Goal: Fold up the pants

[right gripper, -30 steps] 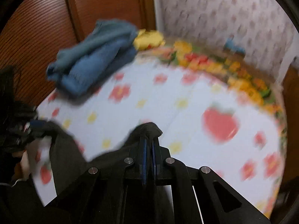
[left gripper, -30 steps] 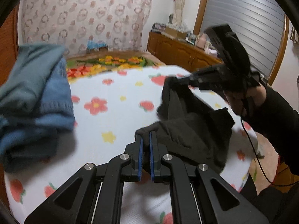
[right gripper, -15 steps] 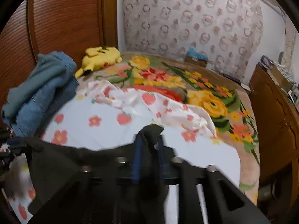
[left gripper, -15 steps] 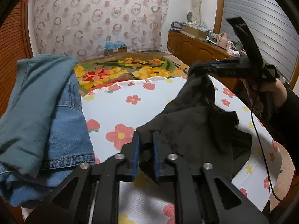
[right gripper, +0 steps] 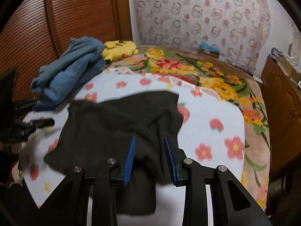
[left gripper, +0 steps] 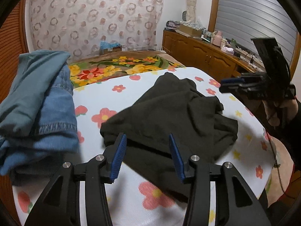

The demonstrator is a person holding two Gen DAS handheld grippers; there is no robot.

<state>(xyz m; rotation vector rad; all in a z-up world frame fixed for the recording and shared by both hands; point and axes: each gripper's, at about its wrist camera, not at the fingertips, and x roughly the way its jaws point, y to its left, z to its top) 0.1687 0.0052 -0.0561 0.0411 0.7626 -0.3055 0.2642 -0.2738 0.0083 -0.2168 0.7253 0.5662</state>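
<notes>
Left gripper (left gripper: pixel 146 150) is seen nearest in its own view, jaws apart and opening; the near edge of the pants lies between the two blue pads (left gripper: pixel 118 157) but is not pressed by them. Right gripper (right gripper: pixel 149 156) is seen with jaws parted; dark cloth sits between its two pads (right gripper: pixel 129 160), gap visible either side, no pinch made out.

One pair of black pants (left gripper: pixel 169 116) is counted, lying rumpled on the white flowered sheet (left gripper: pixel 131 207), near the front edge of the bed, released by both grippers. In the left view the right gripper is seen again at the far right, held up clear of the cloth, with a hand (left gripper: pixel 276 111) wrapped round its grip.

One pile of blue clothes (left gripper: pixel 35 101) is noted left of the pants, well apart from them: a teal garment on top, denim below; exact count of pieces cannot be told.

Further back one yellow plush toy (right gripper: pixel 119 50) is seen just beside the pile. One floral blanket (right gripper: pixel 197 69) lies beyond the sheet. One wooden cabinet (left gripper: pixel 203 56) stands along the right wall, cluttered on top; items too small to count.
</notes>
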